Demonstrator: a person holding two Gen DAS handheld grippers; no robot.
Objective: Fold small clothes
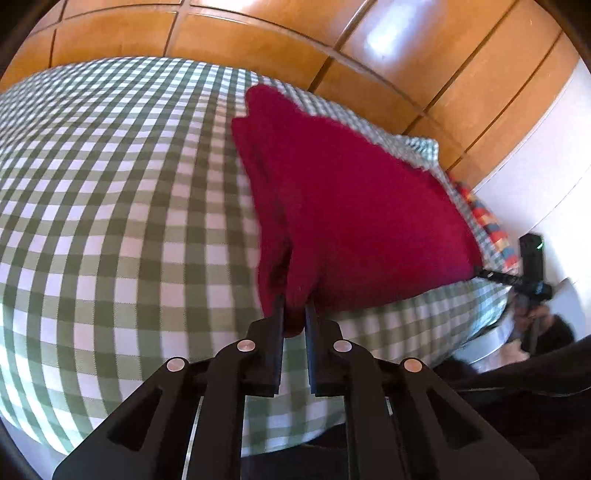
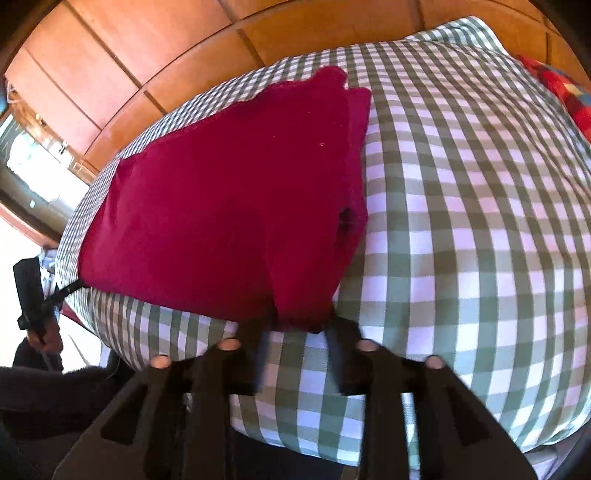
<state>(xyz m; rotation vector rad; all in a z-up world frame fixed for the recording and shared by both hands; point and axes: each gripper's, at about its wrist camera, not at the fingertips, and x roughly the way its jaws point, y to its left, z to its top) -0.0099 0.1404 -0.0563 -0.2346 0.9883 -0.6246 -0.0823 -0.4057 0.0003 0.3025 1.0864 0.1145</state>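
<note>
A dark red garment lies partly folded on a green-and-white checked bedspread. My left gripper is shut on the garment's near left corner, a fold of red cloth bunched between the fingers. In the right wrist view the same garment spreads up and left. My right gripper has its fingers spread wide at the garment's near right corner; the red cloth hangs between them, and the tips are blurred. The other gripper shows far off at the garment's far corner in each view.
Wooden wardrobe doors stand behind the bed. A multicoloured patterned cloth lies at the bed's right edge, also seen in the right wrist view. A white wall is on the right. The bedspread stretches to the right.
</note>
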